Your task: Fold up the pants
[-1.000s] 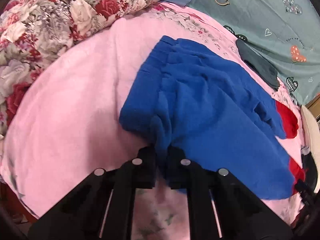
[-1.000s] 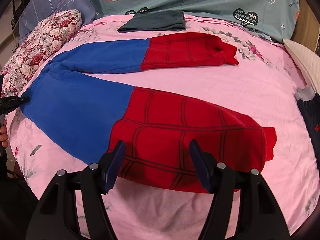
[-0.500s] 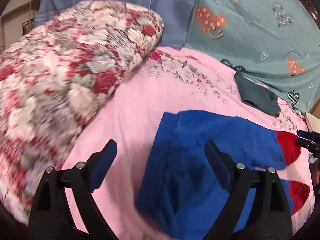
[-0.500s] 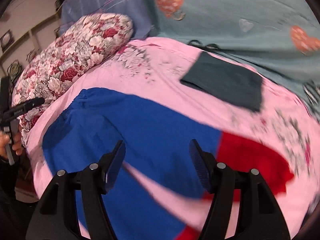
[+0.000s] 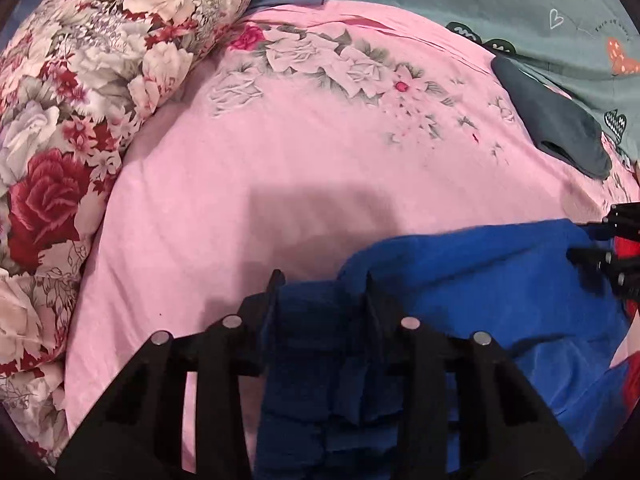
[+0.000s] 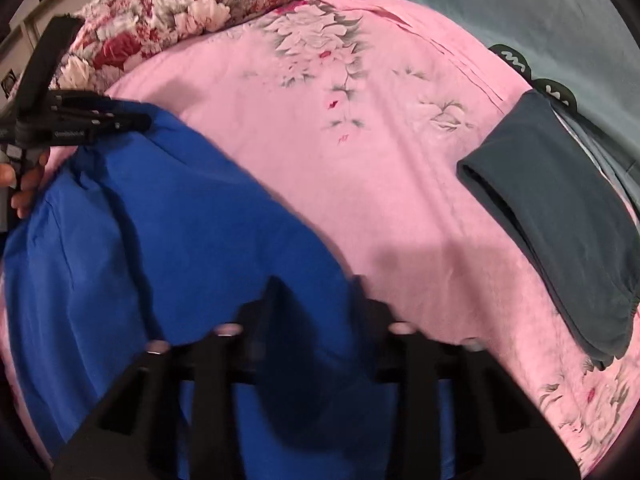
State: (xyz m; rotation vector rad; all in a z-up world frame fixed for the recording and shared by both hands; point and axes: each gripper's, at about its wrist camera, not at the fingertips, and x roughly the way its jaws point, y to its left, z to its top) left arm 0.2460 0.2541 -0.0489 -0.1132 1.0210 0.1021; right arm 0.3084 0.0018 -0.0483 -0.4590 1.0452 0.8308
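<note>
The blue and red pants (image 5: pixel 500 292) lie on the pink bed sheet (image 5: pixel 320 152). My left gripper (image 5: pixel 322 300) is shut on a bunch of the blue waist fabric, which fills the gap between its fingers. My right gripper (image 6: pixel 312 300) is shut on blue fabric of the pants (image 6: pixel 160 240) further along the same edge. The left gripper also shows in the right wrist view (image 6: pixel 116 122), at the pants' far corner. The right gripper also shows in the left wrist view (image 5: pixel 600 246), by the red part (image 5: pixel 626 246).
A floral quilt (image 5: pixel 80 100) is piled at the left. A folded dark grey garment (image 6: pixel 560 216) lies on the sheet to the right, also in the left wrist view (image 5: pixel 556 124). A teal heart-print cover (image 5: pixel 520 4) lies at the back.
Both grippers were open half a second ago and have closed on the blue fabric. Both have moved down and toward the far side of the bed.
</note>
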